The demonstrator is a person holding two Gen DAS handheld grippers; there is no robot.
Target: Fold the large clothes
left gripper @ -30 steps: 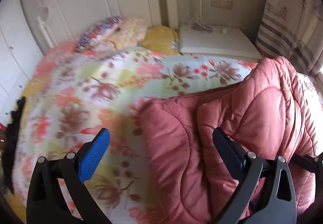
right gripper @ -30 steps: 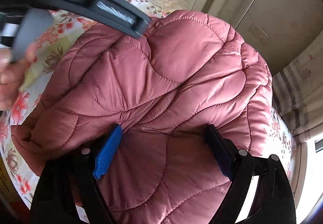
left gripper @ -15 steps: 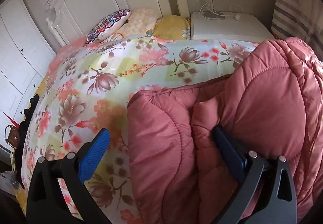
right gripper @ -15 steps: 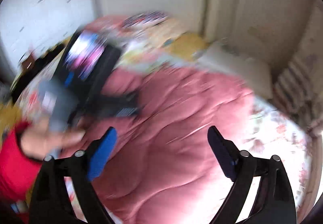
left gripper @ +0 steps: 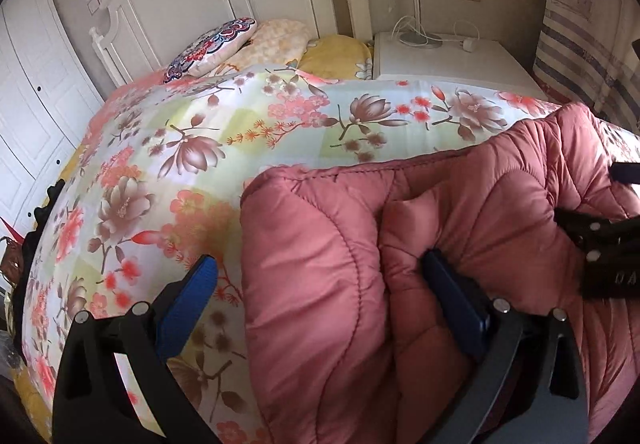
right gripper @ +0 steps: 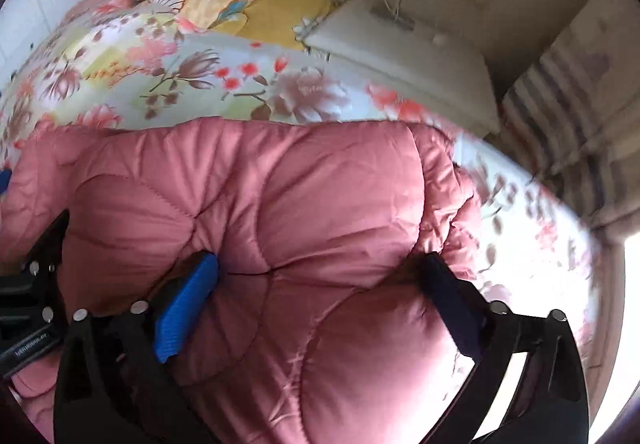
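Observation:
A pink quilted jacket (left gripper: 500, 204) lies bunched on the floral bedcover (left gripper: 200, 132). My left gripper (left gripper: 320, 260) is open over the jacket's left edge, its left finger above the bedcover and its right finger (left gripper: 452, 296) sunk into a fold. In the right wrist view the puffy jacket (right gripper: 280, 184) bulges between the fingers of my right gripper (right gripper: 320, 260), whose jaws are opening wide. Each gripper's black frame shows at the edge of the other's view: the right gripper (left gripper: 600, 244), the left gripper (right gripper: 28, 292).
Pillows (left gripper: 216, 44) lean on the white headboard at the bed's far end. A white nightstand (left gripper: 448, 56) with a lamp base and cable stands beside the bed. White wardrobe doors (left gripper: 32, 84) are at the left, a striped curtain (left gripper: 580, 56) at the right.
My right gripper swung across to the jacket's right part and its jaws widened. The left gripper sank a little toward the jacket's edge, then stayed still.

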